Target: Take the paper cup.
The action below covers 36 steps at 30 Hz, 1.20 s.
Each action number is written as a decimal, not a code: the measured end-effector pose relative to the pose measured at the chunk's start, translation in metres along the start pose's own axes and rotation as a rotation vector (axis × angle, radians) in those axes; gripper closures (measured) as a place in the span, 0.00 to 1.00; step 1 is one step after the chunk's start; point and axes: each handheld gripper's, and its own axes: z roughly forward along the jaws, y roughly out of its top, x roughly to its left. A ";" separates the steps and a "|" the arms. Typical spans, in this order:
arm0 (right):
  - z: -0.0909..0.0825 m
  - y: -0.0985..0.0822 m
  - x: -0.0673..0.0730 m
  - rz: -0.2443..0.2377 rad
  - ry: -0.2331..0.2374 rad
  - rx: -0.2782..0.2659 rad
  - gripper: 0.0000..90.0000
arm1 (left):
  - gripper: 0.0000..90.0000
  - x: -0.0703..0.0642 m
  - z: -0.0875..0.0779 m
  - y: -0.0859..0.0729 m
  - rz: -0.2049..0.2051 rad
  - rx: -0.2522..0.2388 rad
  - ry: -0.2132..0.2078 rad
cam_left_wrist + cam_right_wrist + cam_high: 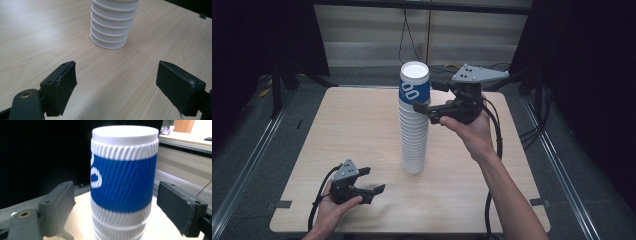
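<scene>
A tall stack of upturned white ribbed paper cups [414, 142] stands in the middle of the wooden table [352, 125]. Its top cup [414, 84] wears a blue band with white print. My right gripper [426, 96] is raised to that cup, open, with a jaw on either side and a gap to each; in the right gripper view the blue-banded cup [123, 177] sits between the pads [62, 207]. My left gripper [374, 180] rests low near the front left of the table, open and holding nothing. It faces the stack's base [111, 27], some way off from the left gripper [116, 85].
Black cables [497, 135] trail from both grippers. Dark curtains flank the table and metal floor rails [247, 170] run along both sides. Tape marks sit near the table's front corners [279, 204]. Bare wood lies left and right of the stack.
</scene>
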 end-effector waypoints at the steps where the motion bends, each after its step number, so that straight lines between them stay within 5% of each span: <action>1: 0.003 0.002 -0.001 0.001 0.004 0.007 0.16 | 0.19 0.000 0.000 0.000 0.000 0.000 -0.001; 17: 0.026 0.015 -0.012 0.016 0.042 0.072 0.17 | 0.19 0.001 0.001 0.000 -0.013 0.000 -0.004; 36: 0.032 0.021 -0.012 0.008 0.017 0.086 0.24 | 0.20 0.002 0.004 -0.001 -0.010 0.017 -0.010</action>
